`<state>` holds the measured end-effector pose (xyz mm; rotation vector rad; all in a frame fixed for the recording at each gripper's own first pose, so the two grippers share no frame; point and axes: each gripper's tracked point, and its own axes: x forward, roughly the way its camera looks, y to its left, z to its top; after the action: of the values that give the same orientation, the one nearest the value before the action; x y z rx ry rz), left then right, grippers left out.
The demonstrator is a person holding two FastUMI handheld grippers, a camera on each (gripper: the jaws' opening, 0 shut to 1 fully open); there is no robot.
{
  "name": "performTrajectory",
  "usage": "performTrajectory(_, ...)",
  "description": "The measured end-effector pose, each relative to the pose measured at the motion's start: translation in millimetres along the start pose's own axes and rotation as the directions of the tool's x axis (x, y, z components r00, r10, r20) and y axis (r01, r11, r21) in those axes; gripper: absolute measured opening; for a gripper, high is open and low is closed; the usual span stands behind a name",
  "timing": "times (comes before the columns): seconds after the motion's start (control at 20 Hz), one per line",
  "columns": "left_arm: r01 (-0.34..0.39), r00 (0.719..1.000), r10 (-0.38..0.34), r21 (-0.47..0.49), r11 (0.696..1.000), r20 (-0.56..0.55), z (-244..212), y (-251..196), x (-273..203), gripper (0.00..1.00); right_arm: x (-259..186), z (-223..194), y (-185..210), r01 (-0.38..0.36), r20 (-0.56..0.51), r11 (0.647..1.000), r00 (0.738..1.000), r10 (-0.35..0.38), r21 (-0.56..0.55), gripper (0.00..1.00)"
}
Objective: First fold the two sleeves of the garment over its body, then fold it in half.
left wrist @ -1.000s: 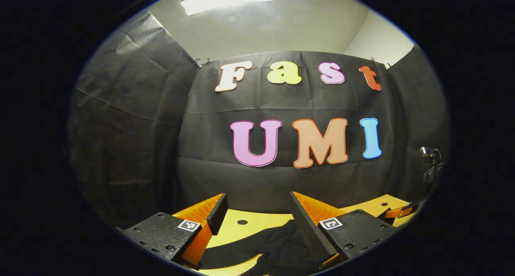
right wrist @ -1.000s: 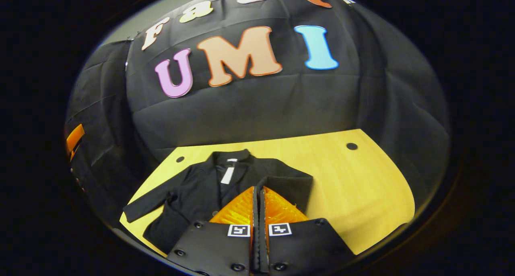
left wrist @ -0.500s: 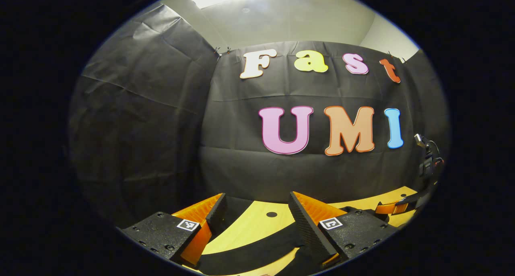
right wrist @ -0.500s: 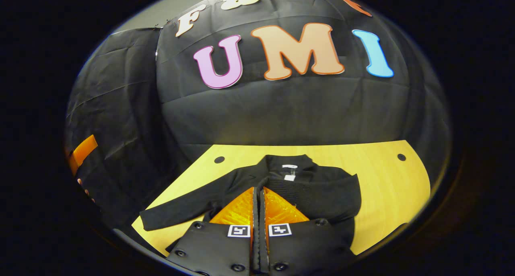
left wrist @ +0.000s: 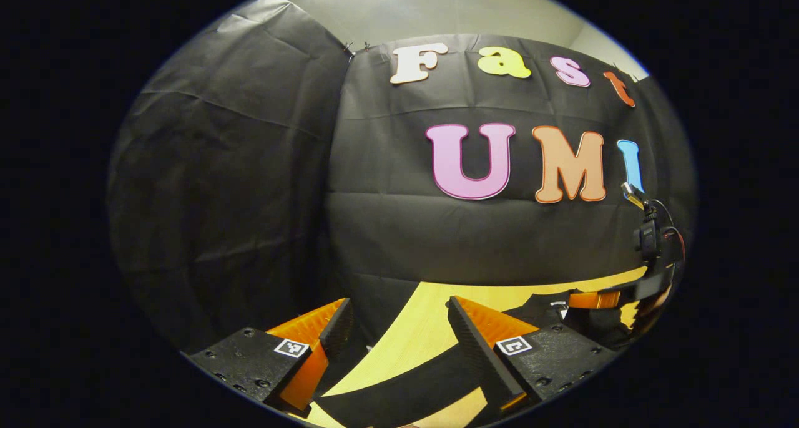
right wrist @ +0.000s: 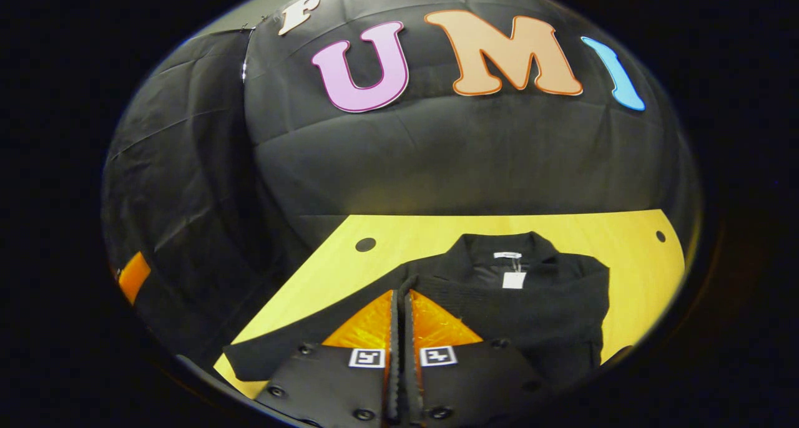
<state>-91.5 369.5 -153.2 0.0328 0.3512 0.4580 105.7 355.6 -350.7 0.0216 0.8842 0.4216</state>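
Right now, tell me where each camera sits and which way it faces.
Left gripper view: rides the left gripper, low by the table edge, facing the booth wall; its own fingers stand apart, with a sleeve beneath them.
Right gripper view: rides the right gripper, higher up, looking down across the garment; its own fingers are closed together.
Shared: table, garment and booth wall; the left gripper view also catches the right gripper at its right edge.
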Motion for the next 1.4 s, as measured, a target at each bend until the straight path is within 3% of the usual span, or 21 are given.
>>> performTrajectory(0.1,-0.013,0.999,0.012,-0.011,1.000,-0.047,-21,15,0,0.93,-7,22,0,0.022,0.077,0.999,0.997,-0.025,0.030,0.64)
performTrajectory(0.15,-0.028,0.997,0.027,-0.012,1.000,-0.074,-32,24,-1,0.96,-14,30,-2,0.030,0.110,0.999,0.993,-0.033,0.024,0.92)
performTrajectory(0.2,-0.040,0.994,0.038,-0.019,0.999,-0.098,-41,31,-3,0.93,-26,35,-4,0.040,0.133,0.999,0.990,-0.042,0.012,0.98)
performTrajectory(0.25,-0.048,0.992,0.044,-0.033,0.998,-0.121,-50,37,-4,0.97,-35,40,-10,0.055,0.154,0.999,0.987,-0.054,-0.002,0.98)
performTrajectory(0.35,-0.065,0.981,0.053,-0.060,0.996,-0.185,-78,47,-5,0.94,-52,47,-22,0.082,0.193,0.996,0.978,-0.076,-0.024,0.98)
performTrajectory(0.7,-0.138,0.888,0.053,-0.156,0.978,-0.456,-185,62,-20,0.98,-87,41,-47,0.136,0.204,0.988,0.972,-0.119,-0.069,0.98)
performTrajectory(1.0,-0.108,0.833,0.039,-0.092,0.990,-0.552,-252,44,-22,0.98,-90,28,-53,0.153,0.163,0.985,0.977,-0.138,-0.083,1.00)
performTrajectory(1.25,-0.086,0.794,0.022,-0.076,0.993,-0.607,-278,38,-33,0.98,-96,31,-53,0.168,0.179,0.982,0.972,-0.150,-0.086,1.00)
performTrajectory(1.4,-0.060,0.809,0.028,-0.034,0.998,-0.587,-278,43,-31,0.53,-98,28,-59,0.190,0.175,0.977,0.970,-0.171,-0.096,1.00)
